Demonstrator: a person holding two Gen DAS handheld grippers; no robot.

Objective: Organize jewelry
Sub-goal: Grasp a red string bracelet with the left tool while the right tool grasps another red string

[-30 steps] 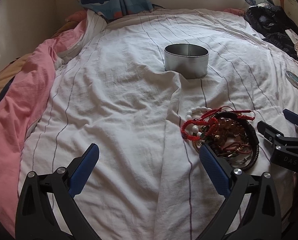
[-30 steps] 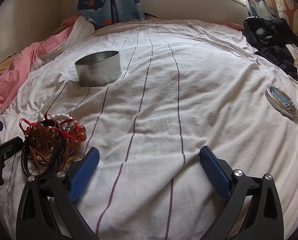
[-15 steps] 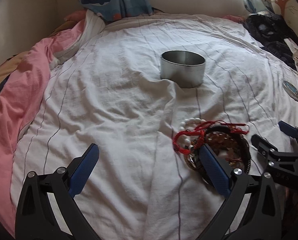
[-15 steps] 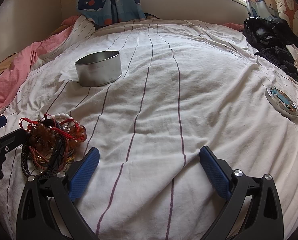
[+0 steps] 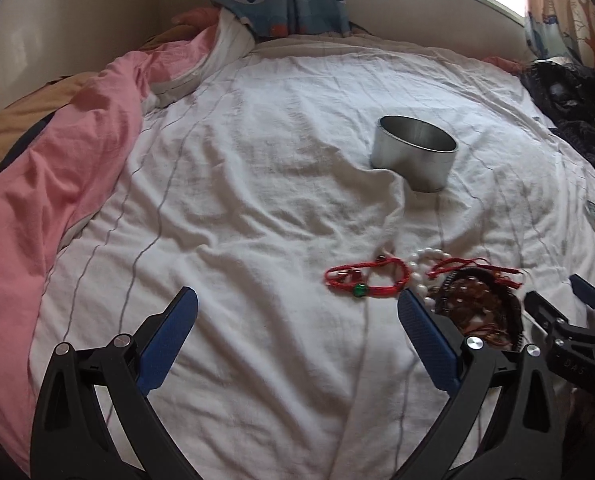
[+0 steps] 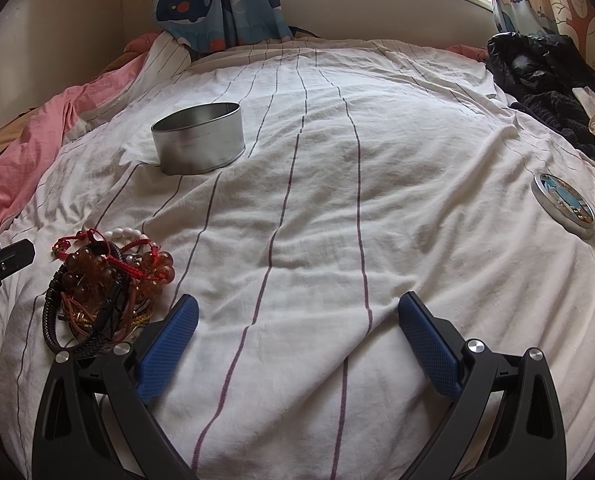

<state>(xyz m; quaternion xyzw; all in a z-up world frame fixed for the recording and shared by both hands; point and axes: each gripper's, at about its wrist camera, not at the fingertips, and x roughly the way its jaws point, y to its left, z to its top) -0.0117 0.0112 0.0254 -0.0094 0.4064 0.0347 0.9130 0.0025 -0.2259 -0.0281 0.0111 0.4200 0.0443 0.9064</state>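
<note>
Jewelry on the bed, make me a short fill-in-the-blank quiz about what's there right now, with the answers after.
1. The round metal tin stands on the sheet with its lid ____.
2. The red string bracelet lying apart from the jewelry pile carries a ____ bead.
3. Both the left gripper and the right gripper are ____ and hold nothing.
4. The lid lies on the tin's ____ side in the right wrist view.

Answers: off; green; open; right

Legible marks: one only
The right claw (image 5: 577,312) body bore pale letters reading roughly "DAS"; nothing else could be read.
</note>
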